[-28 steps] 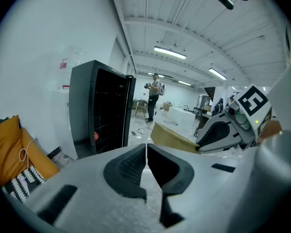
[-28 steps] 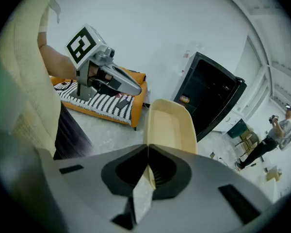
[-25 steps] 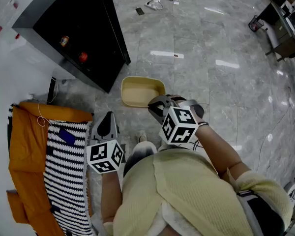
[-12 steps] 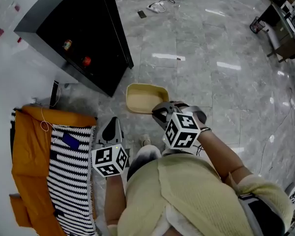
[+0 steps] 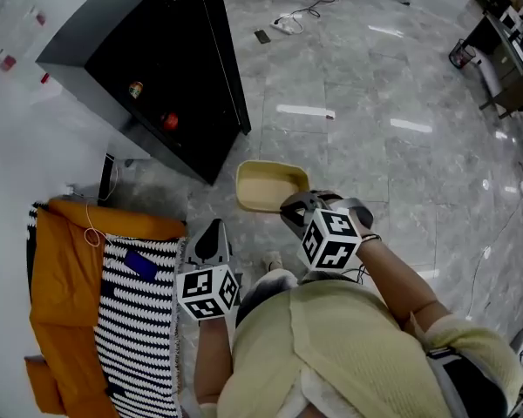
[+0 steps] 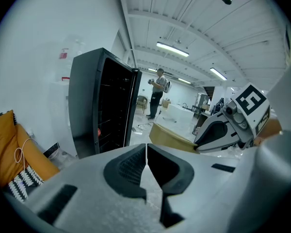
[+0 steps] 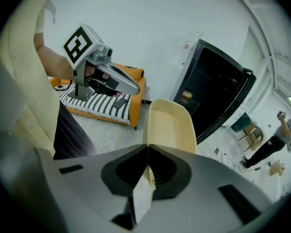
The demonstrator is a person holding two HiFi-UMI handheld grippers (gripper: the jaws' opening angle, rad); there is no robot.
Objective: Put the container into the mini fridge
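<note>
While pinching the near short rim of the container (image 7: 169,123) in the closed jaws of the right gripper (image 7: 147,152), holds its long axis straight out beyond those fingers, open mini fridge (image 5: 157,77) farther ahead and rightward, left gripper (image 6: 146,152) shut on nothing, farther off.

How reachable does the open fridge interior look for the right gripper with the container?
Probably yes: the right gripper holds the container by its rim, the mini fridge stands open, and only bare floor lies between.
</note>
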